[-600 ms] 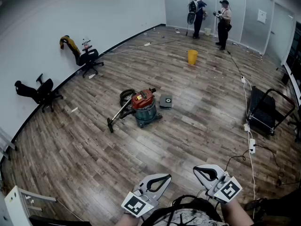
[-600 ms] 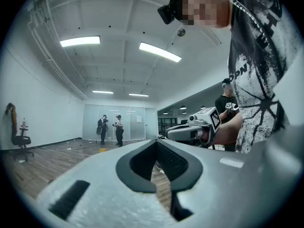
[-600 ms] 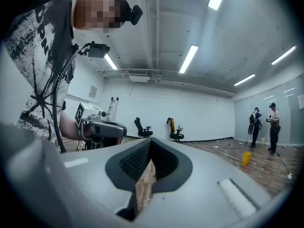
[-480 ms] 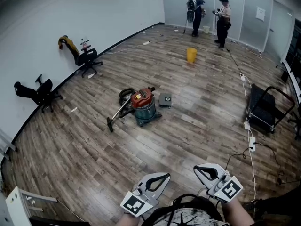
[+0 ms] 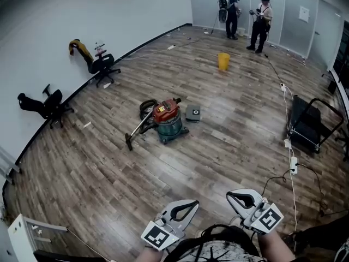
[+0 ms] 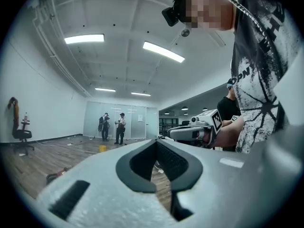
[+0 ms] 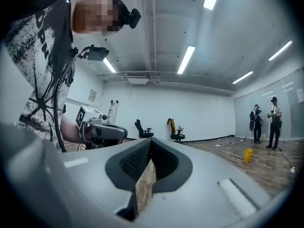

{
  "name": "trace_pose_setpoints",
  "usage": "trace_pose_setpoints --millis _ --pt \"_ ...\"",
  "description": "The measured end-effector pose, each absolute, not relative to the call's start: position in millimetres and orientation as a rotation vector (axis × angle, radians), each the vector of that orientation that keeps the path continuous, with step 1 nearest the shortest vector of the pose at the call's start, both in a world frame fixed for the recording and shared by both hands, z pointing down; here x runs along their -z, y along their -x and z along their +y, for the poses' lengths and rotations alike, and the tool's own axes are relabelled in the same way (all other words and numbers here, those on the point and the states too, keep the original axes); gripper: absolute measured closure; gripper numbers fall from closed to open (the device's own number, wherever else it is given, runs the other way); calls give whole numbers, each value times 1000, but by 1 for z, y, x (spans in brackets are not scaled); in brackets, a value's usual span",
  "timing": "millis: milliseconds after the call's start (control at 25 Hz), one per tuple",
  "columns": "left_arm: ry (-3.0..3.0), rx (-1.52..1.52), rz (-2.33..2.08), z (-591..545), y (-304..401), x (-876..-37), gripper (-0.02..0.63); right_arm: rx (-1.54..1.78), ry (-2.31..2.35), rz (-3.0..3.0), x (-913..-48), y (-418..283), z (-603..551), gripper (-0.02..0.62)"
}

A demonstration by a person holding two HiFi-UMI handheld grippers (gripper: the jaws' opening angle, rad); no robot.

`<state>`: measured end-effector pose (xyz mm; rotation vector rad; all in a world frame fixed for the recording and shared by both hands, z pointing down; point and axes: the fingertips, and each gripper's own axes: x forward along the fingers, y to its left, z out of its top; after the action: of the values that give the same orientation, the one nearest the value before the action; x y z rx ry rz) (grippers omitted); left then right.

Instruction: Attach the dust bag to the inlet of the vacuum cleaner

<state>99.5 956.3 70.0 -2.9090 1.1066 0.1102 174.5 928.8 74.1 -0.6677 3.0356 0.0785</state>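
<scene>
- A wood-plank floor point(image 5: 229, 152) fills a large room, with a white wall point(image 5: 82, 15) on the left and a glass partition point(image 5: 289, 10) at the far end.
- One red-topped vacuum cleaner point(image 5: 166, 120) stands mid-floor, well ahead of both grippers. One small grey box point(image 5: 193, 113) lies just beside it.
- Two office chairs point(image 5: 103, 67) sit by the left wall. Two people point(image 5: 260, 23) stand by the partition, near one yellow bucket point(image 5: 223, 61).
- One black cart point(image 5: 308, 125) and a cable run point(image 5: 290, 157) line the right edge; bare planks lie between grippers and vacuum.
- The left gripper point(image 5: 192, 204) and right gripper point(image 5: 231, 195) are at the near edge, jaws closed together, holding nothing.
</scene>
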Motion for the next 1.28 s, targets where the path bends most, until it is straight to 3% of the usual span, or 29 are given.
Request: trace_pose_setpoints --millis 1280 --pt "3038 -124 954 923 -149 -92 603 -164 759 3025 -81 -199 912 589"
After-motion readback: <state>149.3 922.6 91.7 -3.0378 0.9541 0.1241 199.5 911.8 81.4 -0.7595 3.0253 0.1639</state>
